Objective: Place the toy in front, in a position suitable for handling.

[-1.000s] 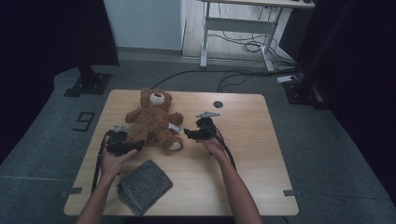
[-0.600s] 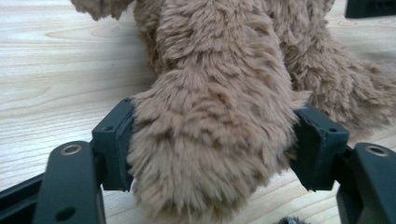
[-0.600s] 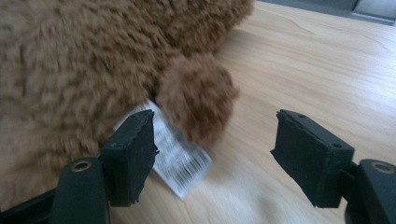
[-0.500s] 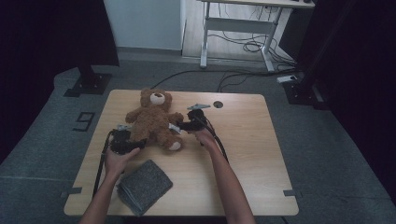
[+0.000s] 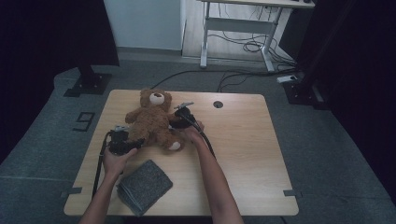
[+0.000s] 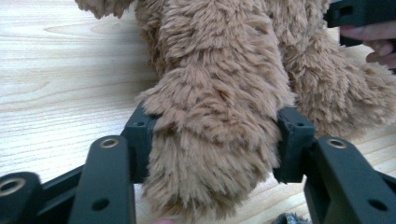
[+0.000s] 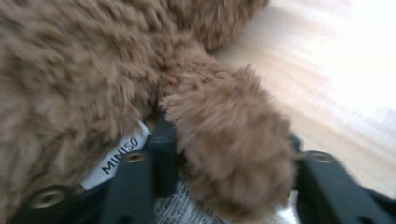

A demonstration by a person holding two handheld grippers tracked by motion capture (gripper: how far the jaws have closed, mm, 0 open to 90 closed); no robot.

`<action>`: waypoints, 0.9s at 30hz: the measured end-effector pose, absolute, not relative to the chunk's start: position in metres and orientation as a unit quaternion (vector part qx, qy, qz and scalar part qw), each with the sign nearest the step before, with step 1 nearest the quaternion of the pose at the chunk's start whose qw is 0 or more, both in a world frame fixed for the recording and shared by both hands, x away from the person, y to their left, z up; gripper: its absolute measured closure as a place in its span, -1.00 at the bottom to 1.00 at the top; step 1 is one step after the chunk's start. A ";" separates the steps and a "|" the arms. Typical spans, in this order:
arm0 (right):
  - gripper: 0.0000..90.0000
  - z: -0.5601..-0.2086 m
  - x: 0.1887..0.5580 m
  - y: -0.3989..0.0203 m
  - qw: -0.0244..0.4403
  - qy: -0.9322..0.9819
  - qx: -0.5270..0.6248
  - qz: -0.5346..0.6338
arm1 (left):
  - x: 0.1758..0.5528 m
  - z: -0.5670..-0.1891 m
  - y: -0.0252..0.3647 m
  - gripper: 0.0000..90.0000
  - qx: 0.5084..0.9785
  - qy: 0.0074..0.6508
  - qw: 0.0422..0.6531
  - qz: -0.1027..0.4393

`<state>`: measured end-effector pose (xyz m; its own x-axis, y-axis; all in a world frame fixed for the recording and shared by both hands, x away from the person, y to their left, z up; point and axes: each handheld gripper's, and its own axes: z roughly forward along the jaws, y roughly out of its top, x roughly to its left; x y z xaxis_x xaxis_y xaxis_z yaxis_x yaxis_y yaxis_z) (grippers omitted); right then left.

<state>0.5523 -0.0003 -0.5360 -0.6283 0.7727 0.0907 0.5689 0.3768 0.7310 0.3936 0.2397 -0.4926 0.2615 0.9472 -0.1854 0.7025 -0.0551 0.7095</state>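
Grey carpet surrounded a pale wooden table (image 5: 243,154), where a brown plush teddy bear (image 5: 152,119) lay on its back near the far left. A folded grey knitted cloth (image 5: 142,185) sat at the near edge. The left gripper (image 6: 212,140) had just been closing, its jaws pressing one furry limb of the bear. The right gripper (image 7: 229,158) had likewise been closing, pinching another limb beside a white label (image 7: 116,156). Both grasps seemed set; next would likely come a joint lift, needing even, gentle pulling.
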 end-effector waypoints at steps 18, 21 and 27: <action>0.61 -0.531 0.546 -0.017 0.124 0.812 0.384 0.421 | 0.388 -0.489 0.243 0.31 0.696 0.584 0.373 0.191; 0.61 -0.528 0.545 -0.017 0.130 0.808 0.384 0.428 | 0.388 -0.486 0.245 0.32 0.695 0.582 0.376 0.192; 0.62 -0.519 0.541 -0.016 0.139 0.792 0.387 0.452 | 0.388 -0.478 0.249 0.35 0.697 0.576 0.379 0.198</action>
<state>0.5409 -0.0158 -0.5194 -0.6624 0.7378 0.1297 0.4875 0.2931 0.8225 0.3881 0.2491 -0.4782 0.2588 0.9524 -0.1613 0.6526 -0.0493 0.7561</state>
